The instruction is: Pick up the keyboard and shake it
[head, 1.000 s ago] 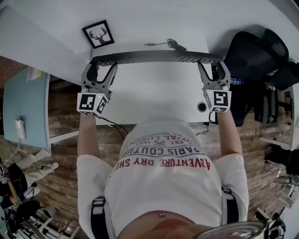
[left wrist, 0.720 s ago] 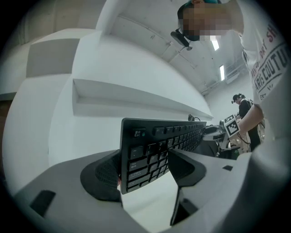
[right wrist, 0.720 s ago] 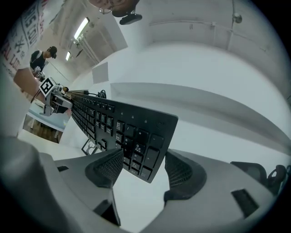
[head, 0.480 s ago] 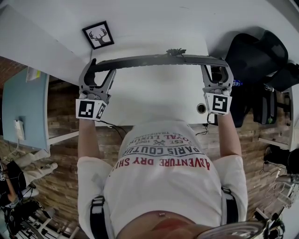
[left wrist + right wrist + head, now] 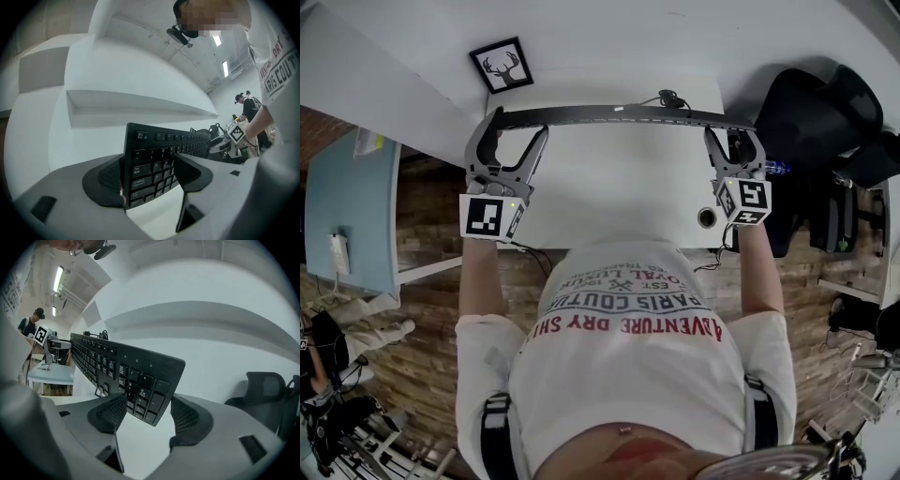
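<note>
Nearest, the left tongs (image 5: 516,129) pinch the Esc end of the black keyboard (image 5: 619,114), and the right tongs (image 5: 733,137) clamp its number-pad end. It hangs between them, tipped on edge, clear of the white tabletop (image 5: 609,187). Beyond lie its cable (image 5: 667,97) and a framed deer picture (image 5: 502,66).

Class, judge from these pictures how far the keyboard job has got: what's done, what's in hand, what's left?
Done: the keyboard is off the white desk, turned up on edge. In hand: the left gripper and right gripper each clamp one end. Left: the shaking; one still moment cannot show whether it has begun.
</note>
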{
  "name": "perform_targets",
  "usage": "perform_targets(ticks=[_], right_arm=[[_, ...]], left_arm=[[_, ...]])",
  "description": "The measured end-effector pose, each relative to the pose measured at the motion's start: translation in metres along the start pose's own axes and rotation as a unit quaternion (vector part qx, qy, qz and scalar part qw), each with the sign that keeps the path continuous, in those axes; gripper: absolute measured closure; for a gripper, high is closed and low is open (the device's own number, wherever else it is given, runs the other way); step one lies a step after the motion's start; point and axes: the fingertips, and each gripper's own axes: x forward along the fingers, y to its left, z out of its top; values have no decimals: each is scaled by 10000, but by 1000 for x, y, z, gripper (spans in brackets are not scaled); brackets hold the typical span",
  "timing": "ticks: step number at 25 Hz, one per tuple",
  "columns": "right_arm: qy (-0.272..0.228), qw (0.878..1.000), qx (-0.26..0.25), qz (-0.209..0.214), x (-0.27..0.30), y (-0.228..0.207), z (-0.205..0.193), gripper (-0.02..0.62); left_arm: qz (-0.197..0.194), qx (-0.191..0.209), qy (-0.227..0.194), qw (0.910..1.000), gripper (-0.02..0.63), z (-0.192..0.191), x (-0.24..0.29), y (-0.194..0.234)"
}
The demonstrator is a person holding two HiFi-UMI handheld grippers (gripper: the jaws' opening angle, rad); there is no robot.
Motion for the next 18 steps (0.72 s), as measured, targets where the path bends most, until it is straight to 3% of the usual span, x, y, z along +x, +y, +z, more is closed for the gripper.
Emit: perform_targets(ticks=[9,18], right_arm=[[-166,9982,281,-503,-11,-18,-19,288],[-272,9974,336,-571,-17,-28,-15,288]], left_arm=[[-261,-106,-703,9971,287,33,-7,-35],[-271,161,-796,9963,287,40,-12,-49]])
